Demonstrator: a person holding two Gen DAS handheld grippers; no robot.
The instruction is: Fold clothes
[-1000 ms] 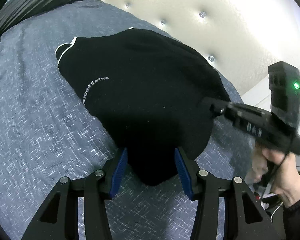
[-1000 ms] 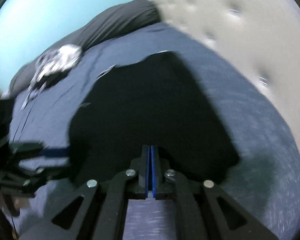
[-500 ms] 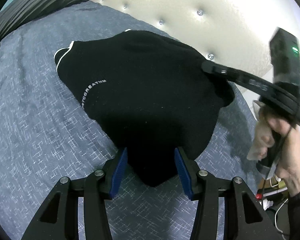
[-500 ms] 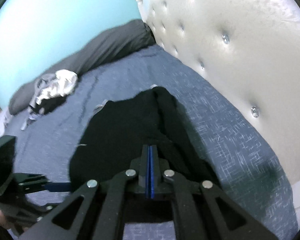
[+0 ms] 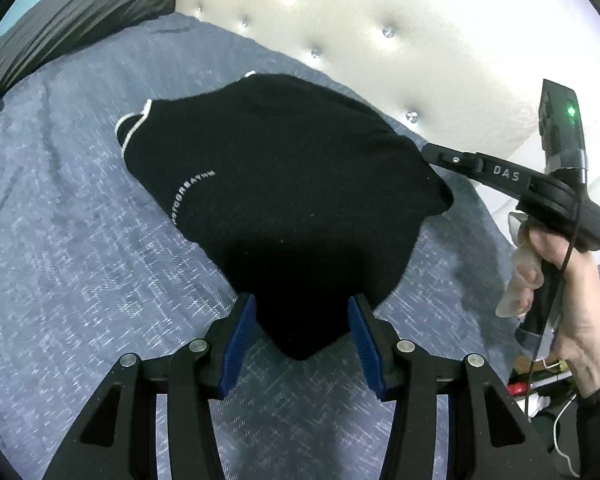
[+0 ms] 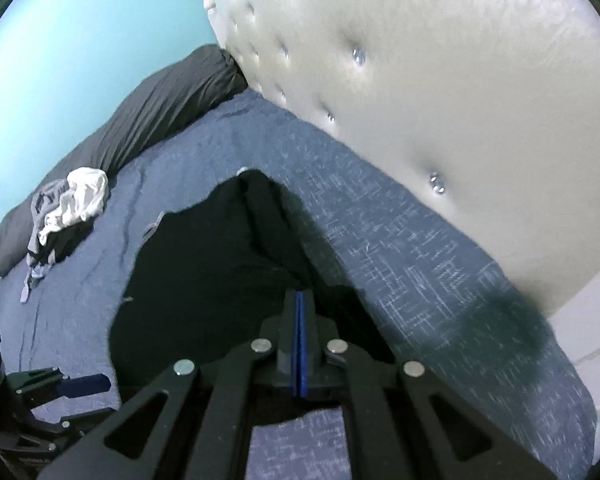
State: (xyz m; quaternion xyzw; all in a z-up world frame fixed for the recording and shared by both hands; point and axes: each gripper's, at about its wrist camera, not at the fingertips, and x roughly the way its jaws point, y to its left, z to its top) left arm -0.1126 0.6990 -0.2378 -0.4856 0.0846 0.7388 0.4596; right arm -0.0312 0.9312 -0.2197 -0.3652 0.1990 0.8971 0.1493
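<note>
A black garment (image 5: 284, 184) lies bunched on the blue bedspread (image 5: 72, 248) close to the white tufted headboard (image 5: 400, 20). The left gripper (image 5: 300, 330) hovers spread wide over its near corner, fingers either side of the cloth. The right gripper (image 6: 300, 316) is pressed together, pinching the garment's edge, a hand (image 5: 560, 280) on its handle

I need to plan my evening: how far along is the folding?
Done: the black garment lies on the bed, roughly doubled over. In hand: the right gripper pinches its edge; the left gripper is open around a corner. Left: finishing it, plus the clothes pile.
</note>
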